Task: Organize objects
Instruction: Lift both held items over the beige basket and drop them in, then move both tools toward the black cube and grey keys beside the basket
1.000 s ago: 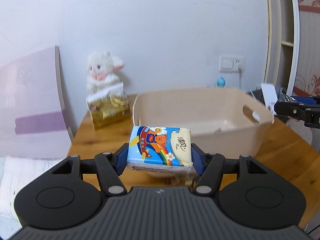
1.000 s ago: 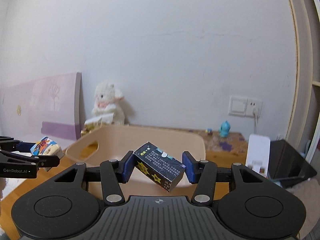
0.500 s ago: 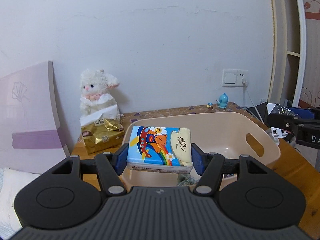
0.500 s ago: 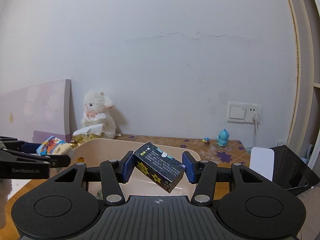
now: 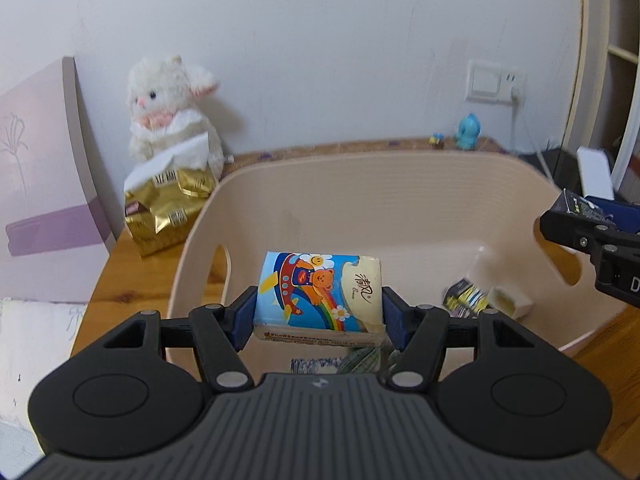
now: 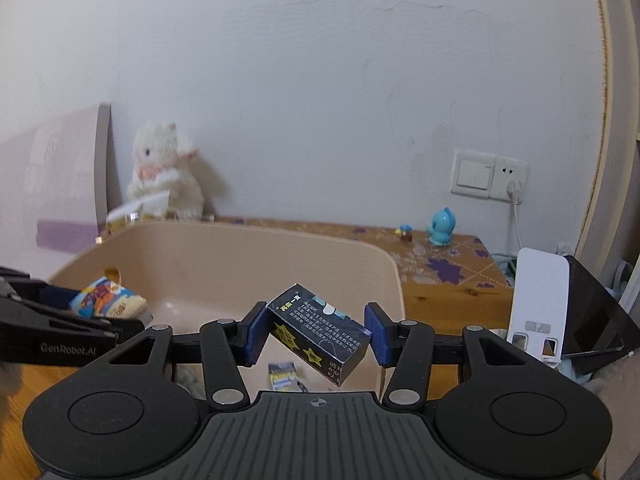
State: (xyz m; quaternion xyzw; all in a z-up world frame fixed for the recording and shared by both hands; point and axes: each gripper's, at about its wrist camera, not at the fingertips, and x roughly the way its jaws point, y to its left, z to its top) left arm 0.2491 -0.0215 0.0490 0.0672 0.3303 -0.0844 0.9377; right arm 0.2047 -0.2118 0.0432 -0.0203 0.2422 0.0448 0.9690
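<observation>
My left gripper (image 5: 319,316) is shut on a colourful tissue pack (image 5: 320,290) with a bear and a rainbow, held over the near part of a beige plastic bin (image 5: 376,184). Tilted between the blue pads of my right gripper (image 6: 316,334) sits a dark blue box (image 6: 318,334) with yellow stars; the gripper is shut on it above the bin's (image 6: 224,256) right side. Each gripper shows in the other's view: the right one (image 5: 596,236) at the right edge, the left one (image 6: 60,320) with the tissue pack (image 6: 110,302) at the left. Small packets (image 5: 466,298) lie on the bin floor.
A white plush lamb (image 5: 170,114) sits by the wall behind a crumpled gold bag (image 5: 164,206). A purple-white board (image 5: 40,184) leans at the left. A blue figurine (image 6: 442,226), a wall socket (image 6: 488,176), a white stand (image 6: 538,296) and a dark tablet (image 6: 592,312) lie right of the bin.
Both grippers have moved forward and down over the bin with their loads still held. The bin now looks nearer and its floor with the packets shows.
</observation>
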